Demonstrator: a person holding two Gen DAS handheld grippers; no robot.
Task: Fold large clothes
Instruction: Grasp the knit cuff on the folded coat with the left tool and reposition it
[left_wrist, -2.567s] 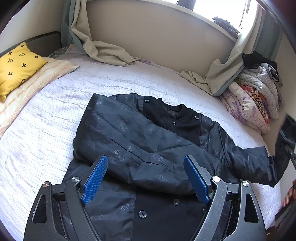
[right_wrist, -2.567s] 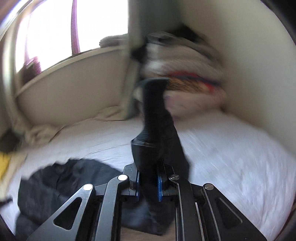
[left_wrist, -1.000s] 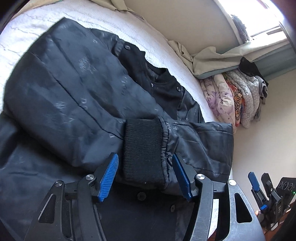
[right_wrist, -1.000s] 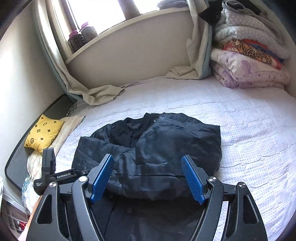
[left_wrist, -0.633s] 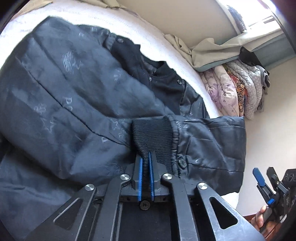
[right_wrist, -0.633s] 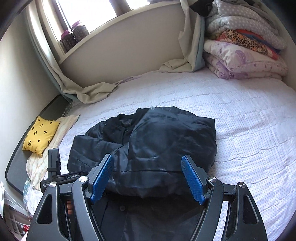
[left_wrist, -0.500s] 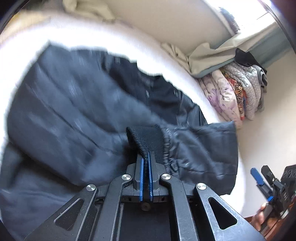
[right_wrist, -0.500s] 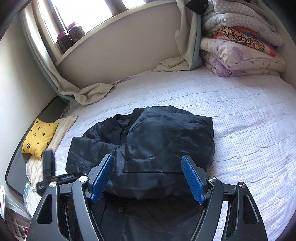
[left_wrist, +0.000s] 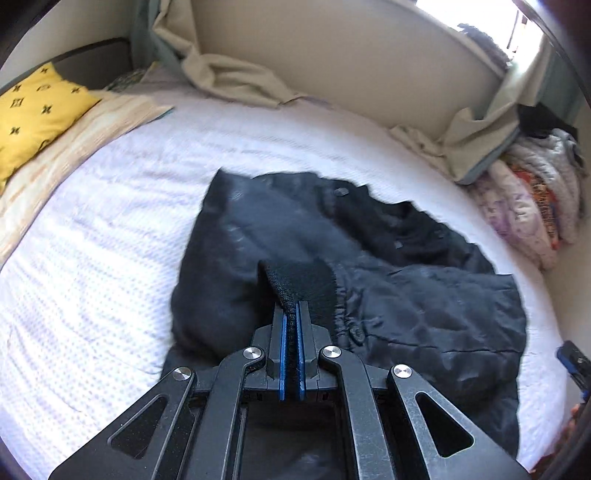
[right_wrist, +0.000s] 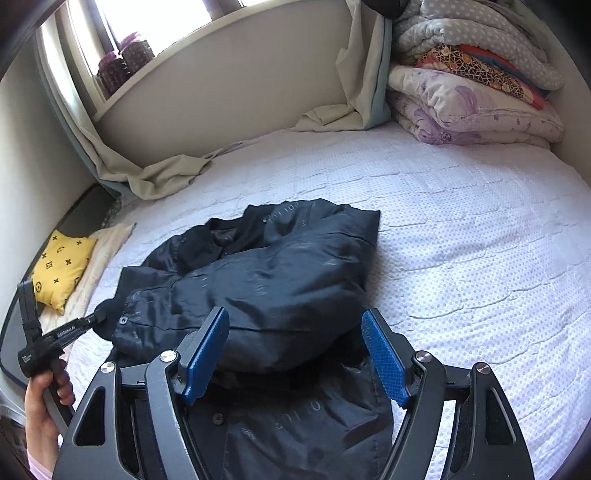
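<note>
Left wrist view: the left gripper (left_wrist: 291, 325) is clamped tight, blue pads pressed together on the ribbed knit cuff (left_wrist: 301, 282) of a sleeve; the cuff stands up from the pads, raised off the cloth under it.
Garment: a black jacket (right_wrist: 273, 273) lies on the bed (right_wrist: 461, 236) collar toward the window wall, both sleeves drawn in over the chest.
Right wrist view: the right gripper (right_wrist: 295, 354) hovers above the jacket's near half with its jaws spread wide, holding and touching nothing.
Left hand: the left hand (right_wrist: 44, 398) shows at the edge of that view, gripping the handle of its tool.
Step in hand: judged to be the sleeve fold, with the left side repositioning a cuff that crosses the body.
Next move: likely to lay the cuff flat and straight on the chest, release it, then take the hem with both grippers for the lengthwise fold.
Risk: the slick padded cloth may spring back or slide once let go.
</note>
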